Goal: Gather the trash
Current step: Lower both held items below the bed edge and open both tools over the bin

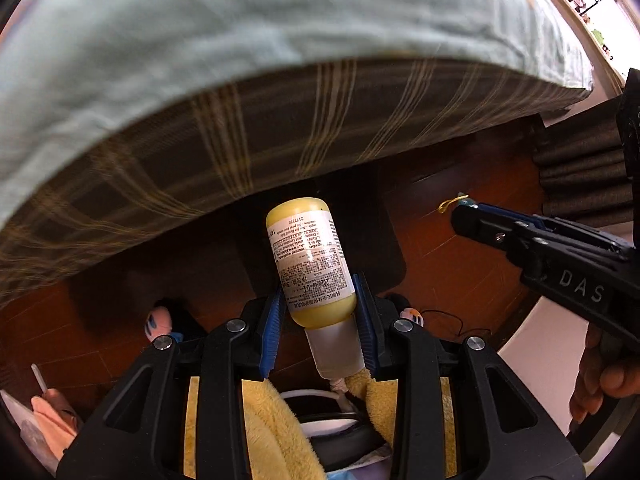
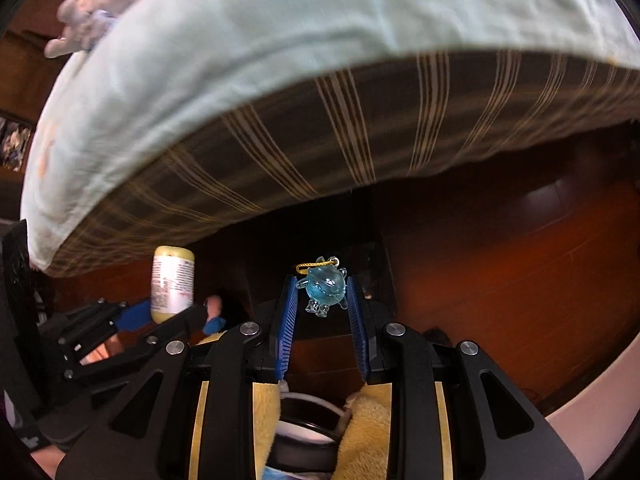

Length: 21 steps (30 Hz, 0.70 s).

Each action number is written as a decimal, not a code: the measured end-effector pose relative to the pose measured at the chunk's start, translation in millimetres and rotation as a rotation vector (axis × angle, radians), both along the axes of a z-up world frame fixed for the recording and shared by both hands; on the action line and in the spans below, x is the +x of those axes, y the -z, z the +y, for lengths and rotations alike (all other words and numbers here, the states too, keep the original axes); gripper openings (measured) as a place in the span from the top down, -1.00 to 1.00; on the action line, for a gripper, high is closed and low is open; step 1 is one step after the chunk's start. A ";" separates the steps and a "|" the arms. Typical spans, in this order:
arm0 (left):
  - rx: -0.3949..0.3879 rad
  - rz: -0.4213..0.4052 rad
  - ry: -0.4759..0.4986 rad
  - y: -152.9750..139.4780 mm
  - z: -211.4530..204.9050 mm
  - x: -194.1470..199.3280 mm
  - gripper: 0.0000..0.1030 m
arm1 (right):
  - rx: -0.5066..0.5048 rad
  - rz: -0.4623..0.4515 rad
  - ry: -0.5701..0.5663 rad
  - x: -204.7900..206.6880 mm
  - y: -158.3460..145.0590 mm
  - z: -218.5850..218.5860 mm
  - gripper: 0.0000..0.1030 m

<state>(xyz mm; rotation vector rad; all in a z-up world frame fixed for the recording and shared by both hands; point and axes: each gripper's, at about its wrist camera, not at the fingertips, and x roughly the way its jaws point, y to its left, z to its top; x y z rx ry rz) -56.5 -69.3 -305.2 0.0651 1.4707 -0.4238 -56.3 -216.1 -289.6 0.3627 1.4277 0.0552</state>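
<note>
My left gripper is shut on a yellow bottle with a white label and a clear cap, held cap-down above the wooden floor. The bottle also shows in the right wrist view, at the left. My right gripper is shut on a small clear blue figurine with a yellow cord loop, held above the floor. In the left wrist view the right gripper reaches in from the right, with the yellow cord at its tip.
A bed with a pale blue sheet and a brown plaid mattress side fills the upper half. The dark wooden floor lies below. A dark folded fabric lies at the right. A plush toy lies on the bed.
</note>
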 end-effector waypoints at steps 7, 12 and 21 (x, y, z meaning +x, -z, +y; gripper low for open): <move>-0.003 0.007 -0.005 11.4 -1.0 -0.1 0.38 | 0.024 -0.011 0.023 2.8 9.5 -4.3 0.45; 0.011 0.008 -0.011 7.7 2.4 0.9 0.37 | 0.014 -0.023 0.025 11.3 0.7 -3.3 0.45; 0.018 -0.022 -0.018 -19.8 4.4 2.1 0.22 | -0.009 -0.059 0.041 5.4 -36.6 -3.9 0.45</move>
